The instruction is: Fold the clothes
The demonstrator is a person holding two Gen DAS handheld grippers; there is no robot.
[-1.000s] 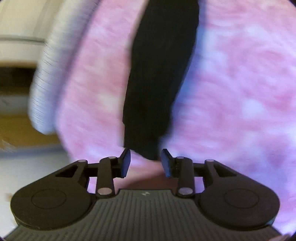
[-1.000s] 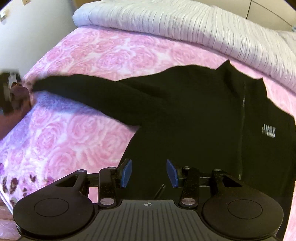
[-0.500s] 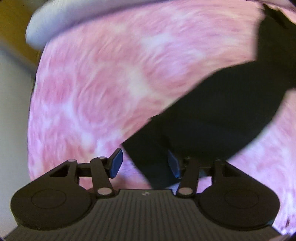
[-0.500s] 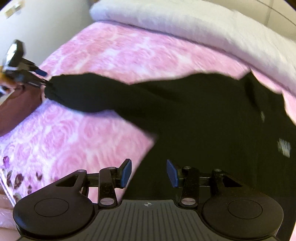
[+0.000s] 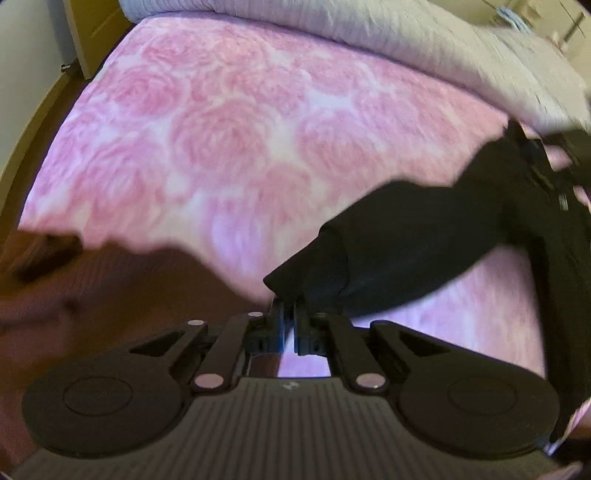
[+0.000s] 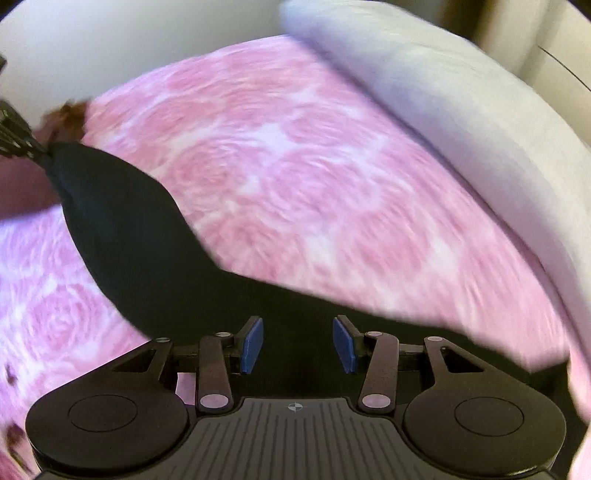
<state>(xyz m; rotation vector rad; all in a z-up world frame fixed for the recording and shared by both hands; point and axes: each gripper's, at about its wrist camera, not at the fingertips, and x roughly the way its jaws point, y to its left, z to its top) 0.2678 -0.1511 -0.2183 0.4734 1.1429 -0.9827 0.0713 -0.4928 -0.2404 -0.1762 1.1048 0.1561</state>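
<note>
A black zip jacket (image 5: 461, 229) lies on a pink rose-print bedspread (image 5: 221, 129). My left gripper (image 5: 289, 310) is shut on the cuff of its sleeve (image 5: 317, 269) and holds the sleeve lifted off the bed. In the right wrist view the sleeve (image 6: 122, 229) stretches from the left gripper (image 6: 22, 144) at the far left edge down to the jacket body under my right gripper (image 6: 297, 343). The right gripper is open, with blue pads (image 6: 253, 343), and hovers just above the black fabric.
A white ribbed duvet (image 5: 406, 48) is rolled along the far side of the bed; it also shows in the right wrist view (image 6: 461, 122). A brown wooden bed frame (image 5: 96, 33) and wall lie beyond the left edge. A reddish-brown cloth (image 5: 92, 295) lies at the near left.
My left gripper has closed on the sleeve cuff and lifted it, swinging toward the jacket. My right gripper has moved closer over the jacket body and stays open.
</note>
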